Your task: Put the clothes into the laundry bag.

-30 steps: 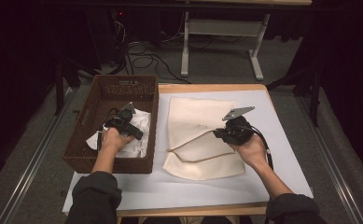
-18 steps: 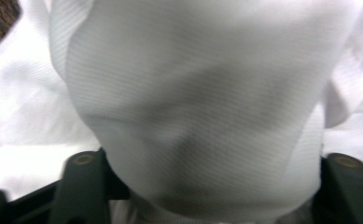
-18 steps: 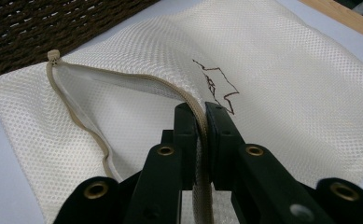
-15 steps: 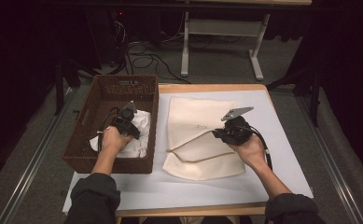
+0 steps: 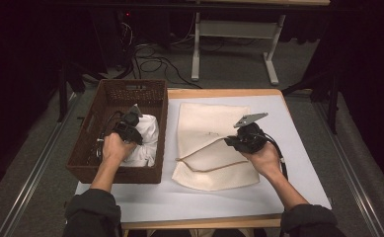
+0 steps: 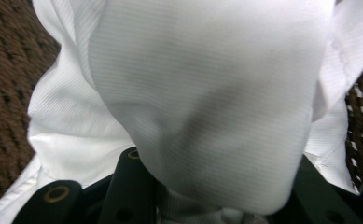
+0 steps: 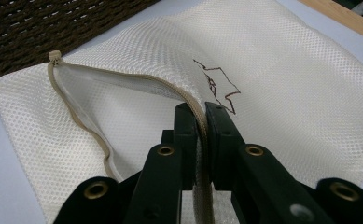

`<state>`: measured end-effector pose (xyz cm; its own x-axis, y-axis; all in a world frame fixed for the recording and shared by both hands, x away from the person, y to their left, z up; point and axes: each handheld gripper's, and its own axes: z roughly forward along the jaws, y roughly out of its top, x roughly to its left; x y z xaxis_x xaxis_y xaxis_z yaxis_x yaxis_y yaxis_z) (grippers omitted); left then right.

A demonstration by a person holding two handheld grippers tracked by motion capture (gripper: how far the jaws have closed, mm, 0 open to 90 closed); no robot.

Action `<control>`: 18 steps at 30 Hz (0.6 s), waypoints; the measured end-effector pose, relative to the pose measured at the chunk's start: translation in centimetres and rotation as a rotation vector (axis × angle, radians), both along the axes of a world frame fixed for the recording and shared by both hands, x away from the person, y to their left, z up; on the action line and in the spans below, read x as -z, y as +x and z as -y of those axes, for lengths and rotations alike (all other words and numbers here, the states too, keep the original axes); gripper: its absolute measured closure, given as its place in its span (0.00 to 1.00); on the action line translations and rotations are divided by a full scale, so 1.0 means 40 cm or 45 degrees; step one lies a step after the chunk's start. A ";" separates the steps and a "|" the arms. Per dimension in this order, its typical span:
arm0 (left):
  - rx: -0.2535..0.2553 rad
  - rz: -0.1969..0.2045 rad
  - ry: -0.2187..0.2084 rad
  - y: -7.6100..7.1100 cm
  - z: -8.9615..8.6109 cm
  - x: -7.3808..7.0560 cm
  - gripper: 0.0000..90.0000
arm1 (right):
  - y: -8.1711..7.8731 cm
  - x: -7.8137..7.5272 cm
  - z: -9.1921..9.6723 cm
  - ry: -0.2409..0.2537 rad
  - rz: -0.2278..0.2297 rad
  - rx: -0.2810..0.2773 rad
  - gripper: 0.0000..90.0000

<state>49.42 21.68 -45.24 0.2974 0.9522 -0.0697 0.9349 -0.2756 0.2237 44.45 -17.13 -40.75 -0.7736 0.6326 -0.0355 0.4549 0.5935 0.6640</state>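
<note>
A white garment lies bunched in the brown wicker basket at the table's left. My left gripper is down in the basket; its jaws have just been closing and now pinch a fold of the white garment, which bulges up between them. A cream mesh bag lies flat on the white table, its zipper mouth agape. My right gripper is shut on the bag's upper zipper edge, holding it a little off the lower layer; the tape runs straight between its jaws.
The basket's right wall stands between the garment and the bag. Bare white table lies to the right of the bag and along the front edge. Beyond the table are a desk frame and cables on the floor.
The left gripper has closed on the white garment and risen slightly, drawing the cloth up into a taller bunch. The right gripper and the bag have not moved.
</note>
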 end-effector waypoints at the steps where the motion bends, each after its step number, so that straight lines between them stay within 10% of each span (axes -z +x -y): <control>1: 0.004 0.005 -0.005 -0.003 0.000 -0.006 0.72 | 0.000 0.000 0.000 0.000 0.000 0.000 0.94; 18: 0.001 0.099 -0.031 -0.055 -0.034 -0.087 0.71 | -0.006 0.002 0.006 0.009 -0.002 0.007 0.94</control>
<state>47.23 23.05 -41.74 0.3037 0.9502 -0.0693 0.9140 -0.2701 0.3027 44.21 -17.35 -40.84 -0.7702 0.6371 -0.0297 0.4592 0.5863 0.6673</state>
